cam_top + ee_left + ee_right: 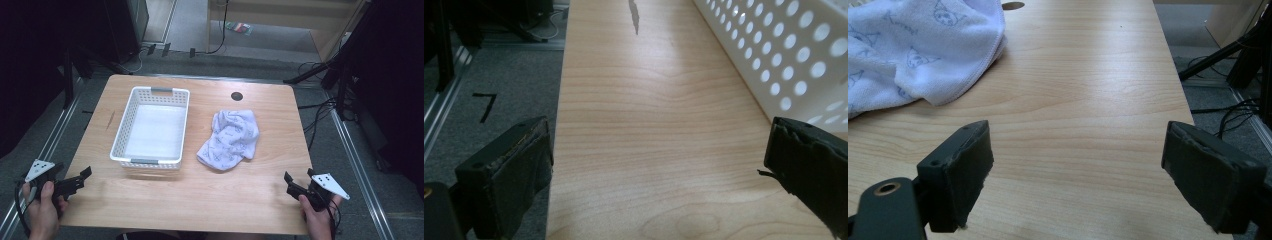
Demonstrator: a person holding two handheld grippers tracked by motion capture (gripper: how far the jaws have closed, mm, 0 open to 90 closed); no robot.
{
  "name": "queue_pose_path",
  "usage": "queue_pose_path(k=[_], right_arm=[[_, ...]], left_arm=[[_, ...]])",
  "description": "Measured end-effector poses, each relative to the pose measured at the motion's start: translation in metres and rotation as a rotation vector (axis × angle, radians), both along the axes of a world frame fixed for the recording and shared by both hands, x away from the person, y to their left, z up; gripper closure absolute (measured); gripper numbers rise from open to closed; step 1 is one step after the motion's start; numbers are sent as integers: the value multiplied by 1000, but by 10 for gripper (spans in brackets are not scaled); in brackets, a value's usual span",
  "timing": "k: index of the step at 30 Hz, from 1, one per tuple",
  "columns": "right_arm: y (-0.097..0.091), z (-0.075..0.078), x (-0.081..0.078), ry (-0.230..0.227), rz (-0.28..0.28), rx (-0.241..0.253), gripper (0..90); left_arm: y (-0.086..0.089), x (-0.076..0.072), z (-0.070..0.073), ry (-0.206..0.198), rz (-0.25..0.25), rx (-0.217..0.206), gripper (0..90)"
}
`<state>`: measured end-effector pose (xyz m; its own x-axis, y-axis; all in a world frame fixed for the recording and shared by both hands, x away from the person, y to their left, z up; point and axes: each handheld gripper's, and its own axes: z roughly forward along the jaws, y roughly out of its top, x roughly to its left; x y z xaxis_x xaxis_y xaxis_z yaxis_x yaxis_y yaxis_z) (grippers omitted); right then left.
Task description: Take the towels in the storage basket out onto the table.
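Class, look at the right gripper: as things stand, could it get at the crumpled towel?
Probably yes. The right gripper has open jaws, and bare table lies between it and the towel.

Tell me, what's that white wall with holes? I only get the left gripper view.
Observer: It's the side of a white basket, and nothing is inside it.
Operator: Is there something to put in?
Observer: A crumpled white towel lies to the right of the basket, apart from it.
Operator: Are the other tongs near it?
Observer: The right tongs are open at the table's near right corner, not touching the towel.
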<state>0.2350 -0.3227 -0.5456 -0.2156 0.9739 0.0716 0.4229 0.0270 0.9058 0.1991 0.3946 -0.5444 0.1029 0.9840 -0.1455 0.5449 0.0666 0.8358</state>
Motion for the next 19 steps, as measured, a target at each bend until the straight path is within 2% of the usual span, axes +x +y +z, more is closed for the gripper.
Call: queue_pose_path(k=[7,11,14,19], right_arm=[[0,0,0,5,-3,0,133],[0,0,0,1,-1,-3,133],[0,0,0,-1,2,0,133],[0,0,0,-3,3,-3,133]], left_arm=[[-4,1,-8,16,-1,3,1],[-6,3,-9,40,4,12,2],[-5,4,-9,50,7,1,1],[-4,4,-9,45,9,-6,2]])
